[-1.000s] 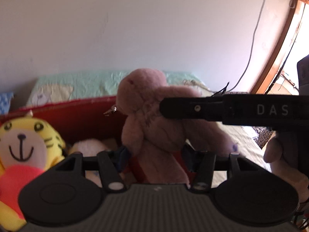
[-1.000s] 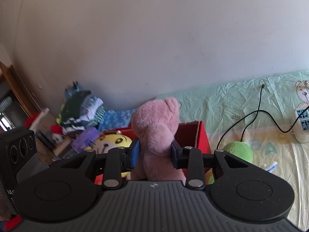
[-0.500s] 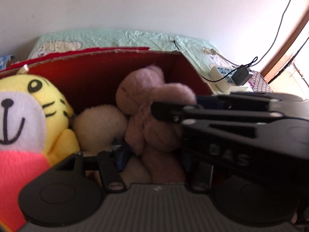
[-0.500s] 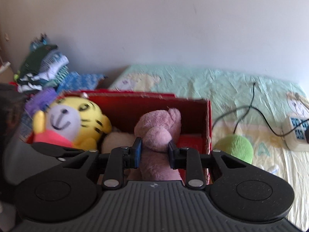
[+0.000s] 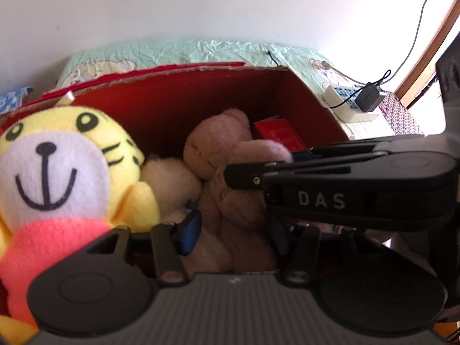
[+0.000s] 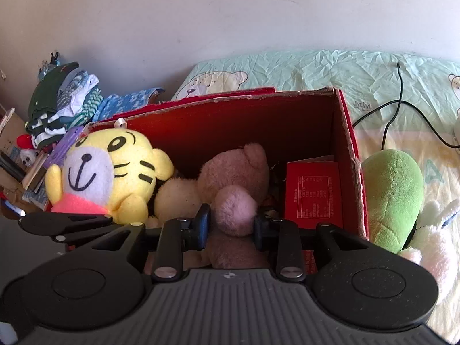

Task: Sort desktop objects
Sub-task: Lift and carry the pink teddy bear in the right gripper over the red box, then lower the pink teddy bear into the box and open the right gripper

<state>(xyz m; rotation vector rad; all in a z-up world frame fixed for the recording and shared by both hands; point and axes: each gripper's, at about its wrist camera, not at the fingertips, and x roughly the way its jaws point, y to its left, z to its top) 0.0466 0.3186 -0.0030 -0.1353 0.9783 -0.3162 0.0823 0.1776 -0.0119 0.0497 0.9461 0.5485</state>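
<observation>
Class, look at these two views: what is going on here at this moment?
A person holds two grippers, and both have the pink teddy bear between their fingers, down inside the red cardboard box. The left gripper is at its body, the right gripper at a limb, and the jaws of both are opening. A yellow tiger toy already sits in the box. A green soft toy lies outside on the bed.

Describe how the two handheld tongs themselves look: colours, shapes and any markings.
Both are matte black plastic. Each has a ribbed grey-black body, two round discs flanking it, and two slim finger bars with silver screw heads. The left tongs carry blue pads on their fingers. The right tongs, seen sideways, bear white "DAS" lettering.
</observation>
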